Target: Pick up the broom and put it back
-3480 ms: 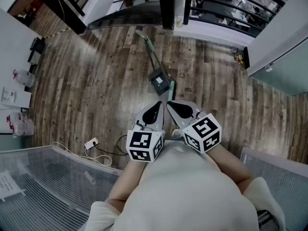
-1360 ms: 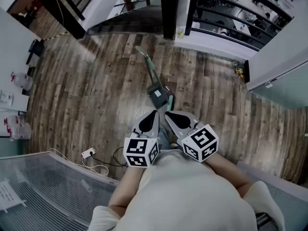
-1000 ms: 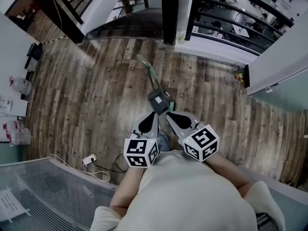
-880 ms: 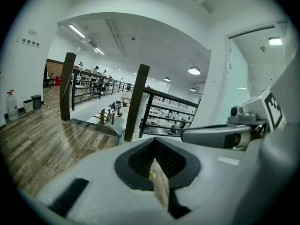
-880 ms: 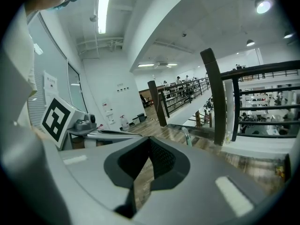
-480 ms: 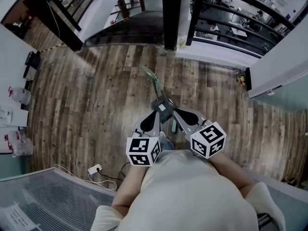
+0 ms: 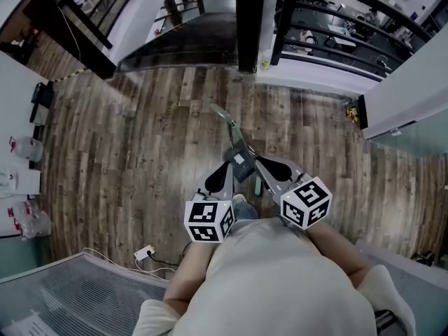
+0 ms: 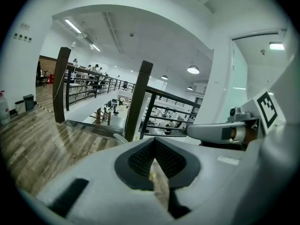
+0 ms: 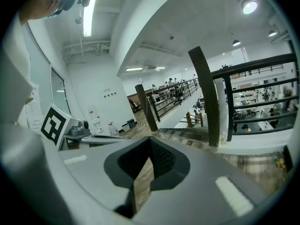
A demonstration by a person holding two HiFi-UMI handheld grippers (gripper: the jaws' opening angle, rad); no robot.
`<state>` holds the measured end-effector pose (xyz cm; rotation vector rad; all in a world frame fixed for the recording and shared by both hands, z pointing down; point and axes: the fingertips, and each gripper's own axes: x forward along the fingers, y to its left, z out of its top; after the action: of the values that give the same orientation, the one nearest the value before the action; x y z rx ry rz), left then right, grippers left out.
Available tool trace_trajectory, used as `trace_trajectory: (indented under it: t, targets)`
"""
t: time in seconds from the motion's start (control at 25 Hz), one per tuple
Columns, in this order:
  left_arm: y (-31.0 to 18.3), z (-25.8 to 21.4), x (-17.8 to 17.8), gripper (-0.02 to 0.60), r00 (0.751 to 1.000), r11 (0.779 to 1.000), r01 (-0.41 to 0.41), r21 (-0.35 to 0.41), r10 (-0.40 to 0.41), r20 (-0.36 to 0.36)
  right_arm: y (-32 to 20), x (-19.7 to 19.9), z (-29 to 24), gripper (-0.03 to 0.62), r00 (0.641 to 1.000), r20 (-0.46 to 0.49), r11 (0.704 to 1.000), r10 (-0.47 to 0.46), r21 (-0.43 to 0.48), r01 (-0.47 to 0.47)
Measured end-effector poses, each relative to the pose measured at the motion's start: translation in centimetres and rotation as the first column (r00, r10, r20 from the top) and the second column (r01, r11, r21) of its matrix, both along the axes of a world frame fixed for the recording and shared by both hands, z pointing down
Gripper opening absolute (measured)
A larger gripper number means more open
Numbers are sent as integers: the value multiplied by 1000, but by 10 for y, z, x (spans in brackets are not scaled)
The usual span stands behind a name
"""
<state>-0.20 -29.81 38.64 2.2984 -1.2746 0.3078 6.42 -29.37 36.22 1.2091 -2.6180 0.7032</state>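
The broom lies flat on the wooden floor in the head view, with a pale green handle [image 7: 225, 120] pointing away from me and a dark grey head [image 7: 242, 164] near my hands. My left gripper [image 7: 225, 169] and right gripper [image 7: 260, 161] are held side by side above the floor, and the broom's head shows between their tips. Neither touches it. In the left gripper view the left gripper [image 8: 152, 142] has its pads met at the tip with nothing in them. In the right gripper view the right gripper [image 9: 149, 140] is likewise shut and empty.
A dark pillar [image 7: 245, 19] and a black railing [image 7: 329, 19] stand beyond the broom, with dark steps [image 7: 182, 44] to their left. A power strip with its cable [image 7: 145, 252] lies by a metal grating [image 7: 70, 292]. A white wall [image 7: 413, 75] bounds the right side.
I have walked forward with both grippers shut. The broom has come nearer in the head view, and its head now lies between the gripper tips instead of ahead of them.
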Motion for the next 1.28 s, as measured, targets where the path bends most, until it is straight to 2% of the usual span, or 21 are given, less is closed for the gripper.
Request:
trace_trajectory:
  t: [0.32,0.84,1.28]
  targets:
    - [-27,19,-16,8,1000,999,-16,-28,16,3,-26,-1,27,9,998,-40,999,43,-26,-44]
    - [-63,55,-37,8,999,997,-46,-56,47,23,-76,-11,69,80,991,-110,995,74,-61,-81]
    - [-84,87,-49,8,1000,997,12,-75,-9,29,-100,-17,115,131,988,-152,995,13,-96,-28]
